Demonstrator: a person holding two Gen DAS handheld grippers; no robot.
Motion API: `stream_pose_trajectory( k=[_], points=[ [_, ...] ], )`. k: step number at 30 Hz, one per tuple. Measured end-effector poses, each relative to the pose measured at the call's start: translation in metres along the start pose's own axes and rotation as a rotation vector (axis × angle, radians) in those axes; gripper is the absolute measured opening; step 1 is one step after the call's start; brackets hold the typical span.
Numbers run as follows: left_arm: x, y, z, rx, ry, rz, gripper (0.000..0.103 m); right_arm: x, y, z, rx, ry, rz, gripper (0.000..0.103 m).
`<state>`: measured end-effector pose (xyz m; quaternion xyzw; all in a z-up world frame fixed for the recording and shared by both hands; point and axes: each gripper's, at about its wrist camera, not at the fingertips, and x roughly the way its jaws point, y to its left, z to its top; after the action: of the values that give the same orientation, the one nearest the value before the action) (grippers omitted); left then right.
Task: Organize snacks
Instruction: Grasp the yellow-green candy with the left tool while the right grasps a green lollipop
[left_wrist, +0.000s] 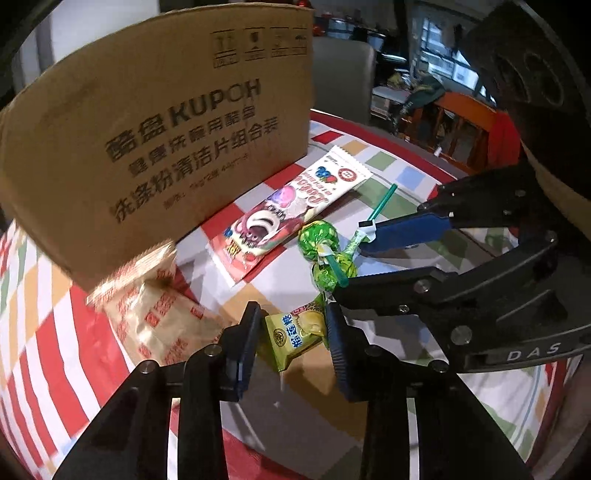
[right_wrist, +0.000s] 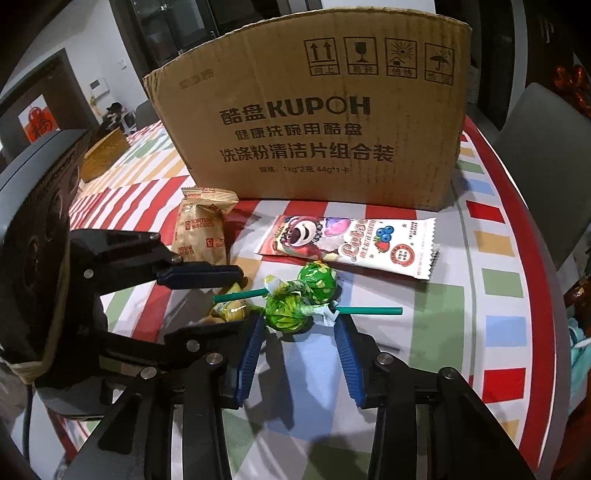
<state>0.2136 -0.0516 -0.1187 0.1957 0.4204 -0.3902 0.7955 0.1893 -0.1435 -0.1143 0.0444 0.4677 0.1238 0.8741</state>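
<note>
1. Left wrist view: the left claw (left_wrist: 291, 325) sat low over the table (left_wrist: 406, 173), its fingers on either side of a small yellow-green candy (left_wrist: 295, 332). The pads looked to touch the wrapper, so I read it as clamped on the candy, though contact on the right pad was hard to confirm.
2. Same view: the right claw (left_wrist: 354, 258) reached in from the right around the two green lollipops (left_wrist: 325, 254). A long pink snack bar (left_wrist: 291, 210) lay just beyond, and a tan biscuit packet (left_wrist: 159, 310) lay beside the cardboard box (left_wrist: 159, 129).
3. Right wrist view: the right claw (right_wrist: 299, 328) straddled the nearer lollipop (right_wrist: 284, 314); its fingers stood apart, with no firm squeeze visible.
4. Step in hand, as judged: picking up loose snacks for the box (right_wrist: 314, 122). The next move likely calls for lifting the candy clear without dragging the lollipop sticks, then carrying it over the box rim.
5. Surface: checked red, white and pastel cloth (right_wrist: 495, 288). Room: dim, with grey chairs (right_wrist: 535, 147) at the table's edge.
</note>
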Motion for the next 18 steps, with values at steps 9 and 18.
stream_pose_trajectory(
  k=[9,18],
  points=[
    [-0.021,0.005,-0.013,-0.167,-0.036,0.091,0.035,0.009,-0.002,0.001,0.024,0.009,0.032,0.040],
    [-0.038,0.011,-0.023,-0.331,-0.073,0.162,0.035,0.018,0.010,0.004,-0.010,0.005,0.040,0.027]
  ],
)
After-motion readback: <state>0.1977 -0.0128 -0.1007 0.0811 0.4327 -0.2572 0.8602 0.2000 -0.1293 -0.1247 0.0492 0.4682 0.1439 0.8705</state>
